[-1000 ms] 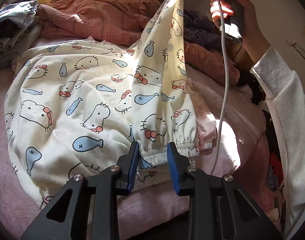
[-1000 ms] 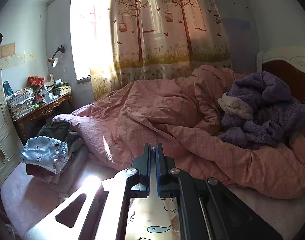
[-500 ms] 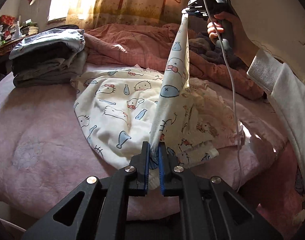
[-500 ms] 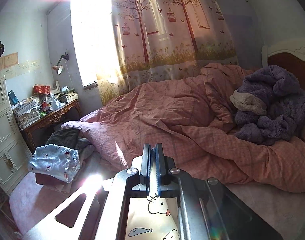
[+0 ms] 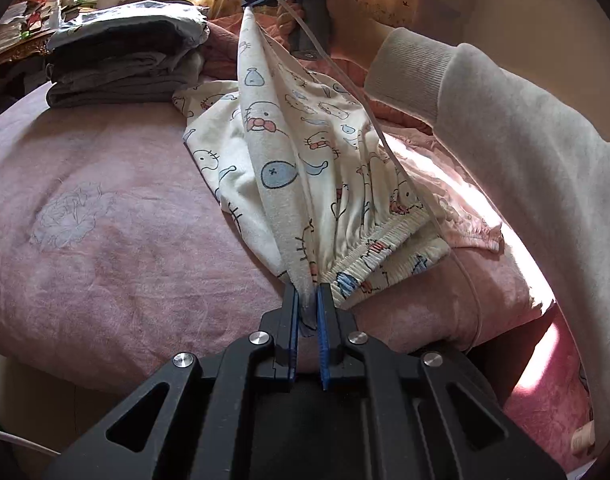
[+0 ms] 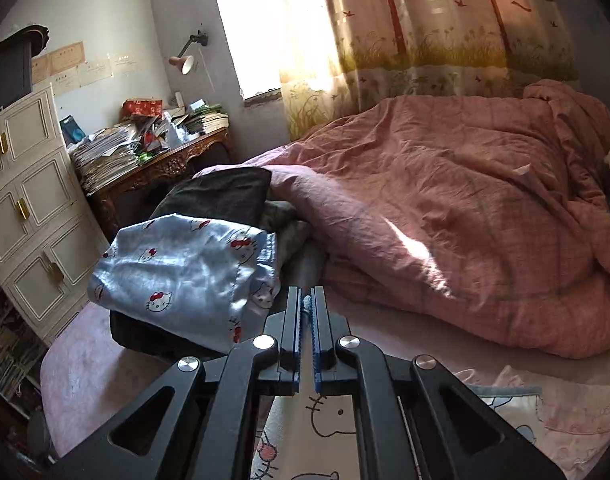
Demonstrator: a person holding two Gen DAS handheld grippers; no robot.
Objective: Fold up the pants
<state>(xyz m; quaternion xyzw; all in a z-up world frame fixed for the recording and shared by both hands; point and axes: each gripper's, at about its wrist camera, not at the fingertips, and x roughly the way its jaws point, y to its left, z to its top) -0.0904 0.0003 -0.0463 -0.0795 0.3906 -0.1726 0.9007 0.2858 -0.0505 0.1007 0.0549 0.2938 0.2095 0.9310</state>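
Cream pants [image 5: 305, 152] stretch taut between both grippers' fingers, clamped beside bare pink bedspread [image 5: 105, 220].

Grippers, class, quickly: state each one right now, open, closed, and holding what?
Left gripper: closed on the pants near the waistband.
Right gripper: closed on another part of the same pants, lifting it off the bed.

Window [image 6: 257, 20] glare, hard sun patches, fisheye-dark edges, sharp focus
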